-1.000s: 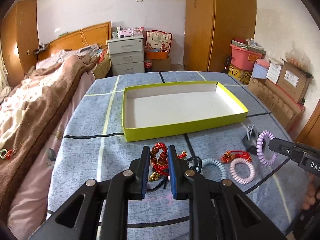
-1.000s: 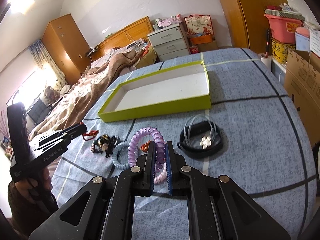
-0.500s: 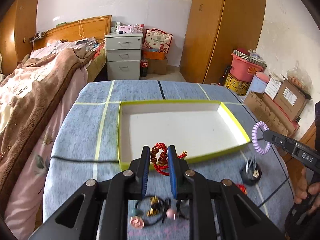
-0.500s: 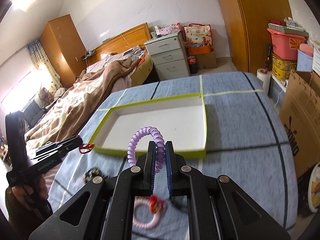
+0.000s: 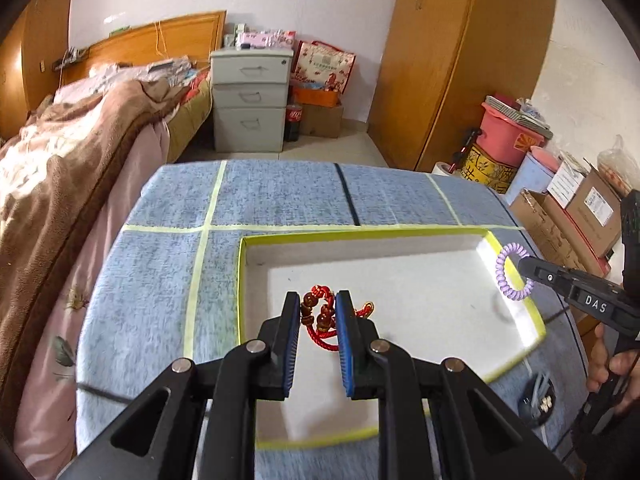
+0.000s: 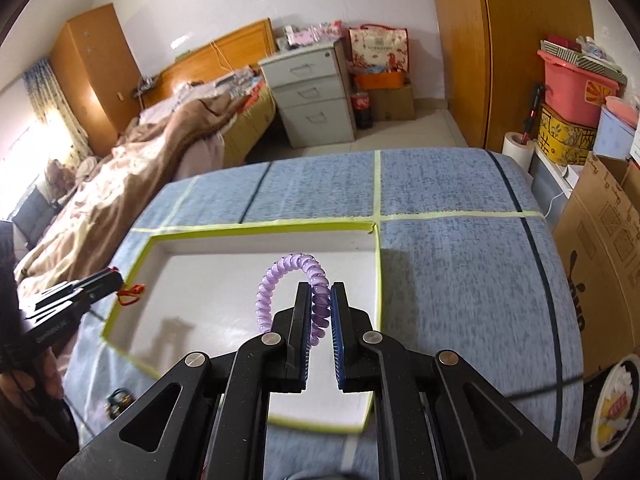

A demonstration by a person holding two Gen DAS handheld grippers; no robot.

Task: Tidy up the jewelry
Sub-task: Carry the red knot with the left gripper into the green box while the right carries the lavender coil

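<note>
Over the yellow-rimmed tray (image 5: 516,280) both tools hang ready to drop — left gripper (image 5: 318,312) clamped on the red beaded bracelet (image 5: 320,318), right gripper (image 6: 320,304) pinching the purple coil tie (image 6: 280,280).

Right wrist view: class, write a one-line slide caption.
Right gripper holds a purple coil bracelet above the yellow-rimmed tray.

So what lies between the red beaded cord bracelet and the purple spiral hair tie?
Only bare white tray floor, in the left wrist view, between bracelet and hair tie.
</note>
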